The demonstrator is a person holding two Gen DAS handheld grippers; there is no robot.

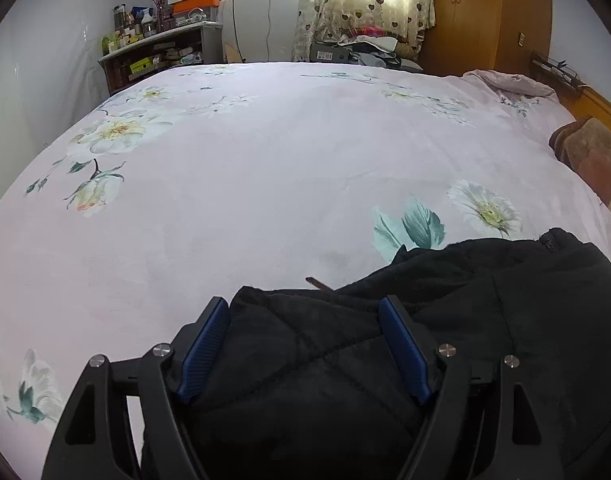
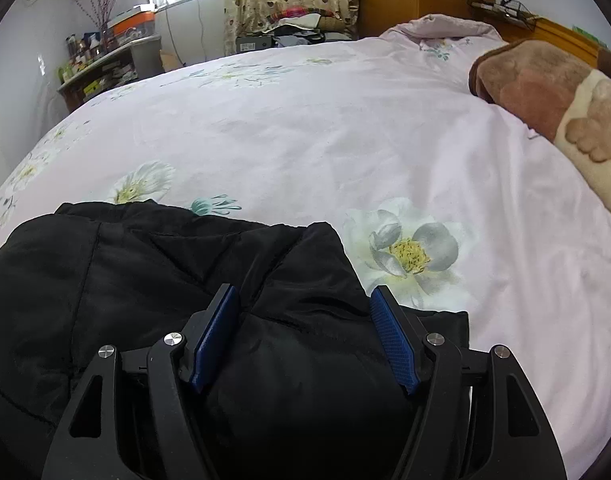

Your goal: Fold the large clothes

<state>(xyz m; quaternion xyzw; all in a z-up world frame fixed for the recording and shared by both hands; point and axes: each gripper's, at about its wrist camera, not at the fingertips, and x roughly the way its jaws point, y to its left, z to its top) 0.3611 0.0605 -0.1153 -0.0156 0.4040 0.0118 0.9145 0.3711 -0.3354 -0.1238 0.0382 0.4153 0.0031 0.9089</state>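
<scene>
Fingers of both grippers spread wide, gripping nothing: left gripper (image 1: 305,308) and right gripper (image 2: 305,296) each straddle the black jacket (image 2: 185,272) without pinching it. Jacket lies bunched at the bed's (image 1: 265,160) near edge. Folding looks barely begun; no neat folds visible, most remains.

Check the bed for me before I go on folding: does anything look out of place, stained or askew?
A small brown stick-like scrap lies on the pink floral bedsheet, just beyond the black quilted jacket, with a faint brownish smudge beside it. Neither belongs on the sheet. Nothing else stands out.
</scene>
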